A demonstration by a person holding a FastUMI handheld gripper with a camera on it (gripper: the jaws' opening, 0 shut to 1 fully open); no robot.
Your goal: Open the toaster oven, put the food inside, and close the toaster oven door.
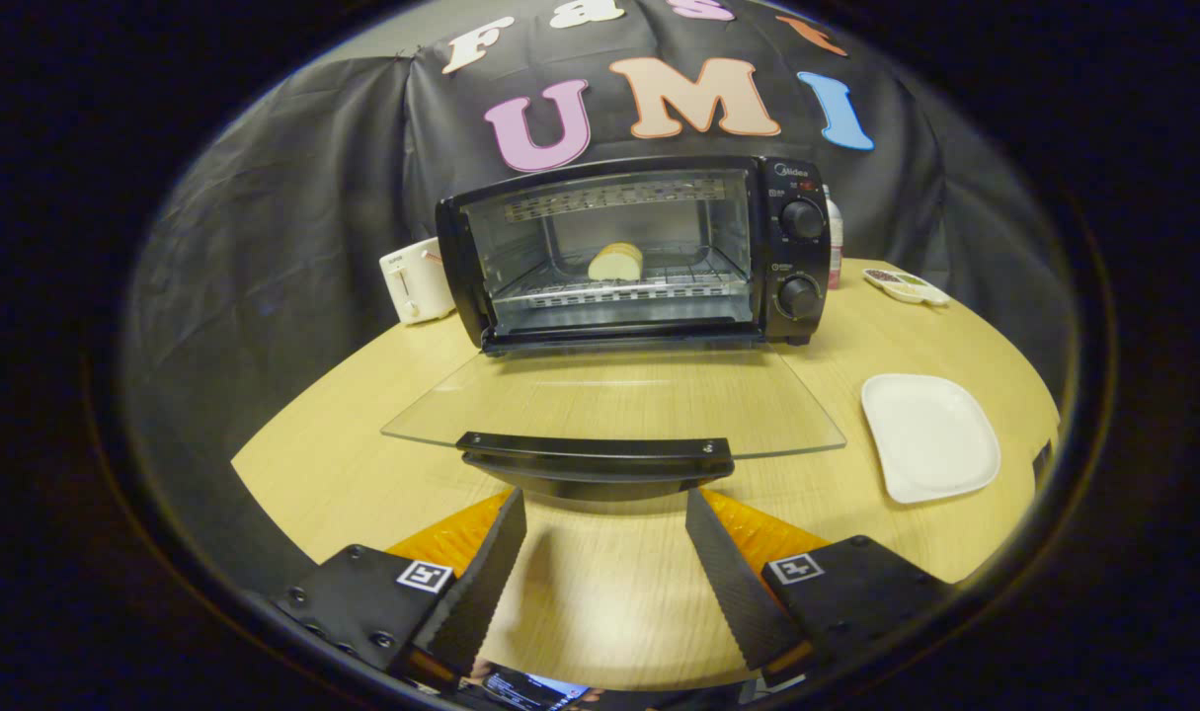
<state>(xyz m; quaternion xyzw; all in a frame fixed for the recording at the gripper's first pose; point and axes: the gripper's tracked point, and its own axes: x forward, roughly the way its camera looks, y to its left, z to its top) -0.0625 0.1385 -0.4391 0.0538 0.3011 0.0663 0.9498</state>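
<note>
Two gripper fingers (605, 499) reach forward over a round, light wooden table (362, 464), spread wide apart with nothing between them. Just ahead of their tips lies the black handle (597, 452) of a toaster oven door (614, 400), a glass panel folded all the way down so that it sits flat above the tabletop. Beyond the door stands the black toaster oven (634, 252), its cavity open toward the gripper. Inside, on the wire rack (619, 289), rests the food, a pale slice of bread (616, 262) set near the middle. Two round knobs (802, 219) sit one above the other on the oven's right side panel. A small white toaster (417, 280) stands just beside the oven on its left. On the table to the right of the open door lies a white square plate (930, 435), empty. Farther back on the right, near the table's edge, sits a small white dish (906, 286) with compartments.
</note>
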